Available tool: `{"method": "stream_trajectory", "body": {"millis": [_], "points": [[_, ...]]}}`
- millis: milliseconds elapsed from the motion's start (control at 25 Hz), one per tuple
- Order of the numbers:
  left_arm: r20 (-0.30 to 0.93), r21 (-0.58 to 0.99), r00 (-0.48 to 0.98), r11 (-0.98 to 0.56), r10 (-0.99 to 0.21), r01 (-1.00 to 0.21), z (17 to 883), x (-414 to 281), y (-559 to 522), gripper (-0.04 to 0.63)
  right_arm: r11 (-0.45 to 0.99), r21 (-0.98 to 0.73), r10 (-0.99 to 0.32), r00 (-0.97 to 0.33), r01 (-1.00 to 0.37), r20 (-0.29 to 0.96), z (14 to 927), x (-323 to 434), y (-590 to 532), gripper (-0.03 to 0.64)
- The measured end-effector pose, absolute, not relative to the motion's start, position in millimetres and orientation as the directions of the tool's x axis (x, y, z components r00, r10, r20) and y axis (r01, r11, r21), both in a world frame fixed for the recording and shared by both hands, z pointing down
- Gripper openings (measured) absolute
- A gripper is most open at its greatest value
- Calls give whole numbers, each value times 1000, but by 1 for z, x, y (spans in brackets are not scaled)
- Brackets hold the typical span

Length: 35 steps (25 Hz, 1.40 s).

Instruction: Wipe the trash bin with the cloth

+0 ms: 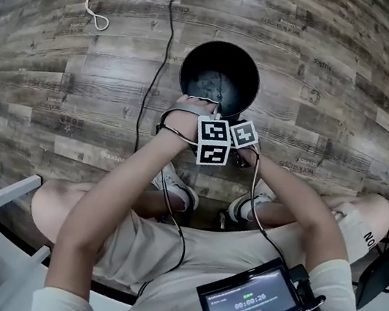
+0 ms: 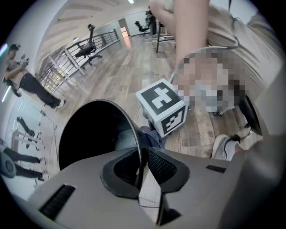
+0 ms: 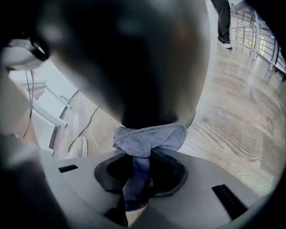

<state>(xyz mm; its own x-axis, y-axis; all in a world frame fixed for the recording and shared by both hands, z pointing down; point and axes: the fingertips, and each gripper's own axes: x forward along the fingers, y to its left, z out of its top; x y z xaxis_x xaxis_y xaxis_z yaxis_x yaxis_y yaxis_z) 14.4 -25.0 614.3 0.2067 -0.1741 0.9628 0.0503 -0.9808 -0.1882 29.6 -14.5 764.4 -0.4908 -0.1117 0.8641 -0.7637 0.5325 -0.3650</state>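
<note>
Bunched blue-grey cloth [image 3: 149,137] touches the outside of the upright black bin [image 1: 184,67].

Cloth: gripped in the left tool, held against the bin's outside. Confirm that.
Wrong tool. The cloth is gripped in the right tool, held against the bin's outside. The right gripper view shows it.

open floor [image 1: 338,102] beyond trash bin [image 1: 256,72], cable [image 1: 173,28] at left
</note>
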Motion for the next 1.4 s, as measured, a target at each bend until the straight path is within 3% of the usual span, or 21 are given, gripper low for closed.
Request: {"method": "stream_trajectory", "body": {"millis": [120,280,480,640,720,1000,1400], "points": [[956,-216,193,-976,-219,-38,614,20,-32,78,542,-374,-116,-507,-753,854,731,40,-13,80],[934,-181,310,-983,-177,-17,602,26,-26,94,583,-372,-127,-534,-722,836,687,55,-9,80],[960,-171,251,-971,-126,168,603,-3,-20,164,591,-383,-136,-556,-710,820,626,60,-6,80],[959,-239,212,-942,-190,237,613,-22,-26,152,599,-428,-138,-613,-677,778,588,41,-3,80],[951,-275,212,-927,-224,254,614,-22,-29,98,608,-420,-156,-620,-674,769,581,33,-10,80],[944,-311,216,-887,-248,342,615,-21,-27,74,607,-417,-125,-600,-676,791,607,23,-26,80],[953,-277,221,-896,-208,349,614,-18,-27,64,632,-302,-122,-476,-714,871,728,27,-30,80]]}}
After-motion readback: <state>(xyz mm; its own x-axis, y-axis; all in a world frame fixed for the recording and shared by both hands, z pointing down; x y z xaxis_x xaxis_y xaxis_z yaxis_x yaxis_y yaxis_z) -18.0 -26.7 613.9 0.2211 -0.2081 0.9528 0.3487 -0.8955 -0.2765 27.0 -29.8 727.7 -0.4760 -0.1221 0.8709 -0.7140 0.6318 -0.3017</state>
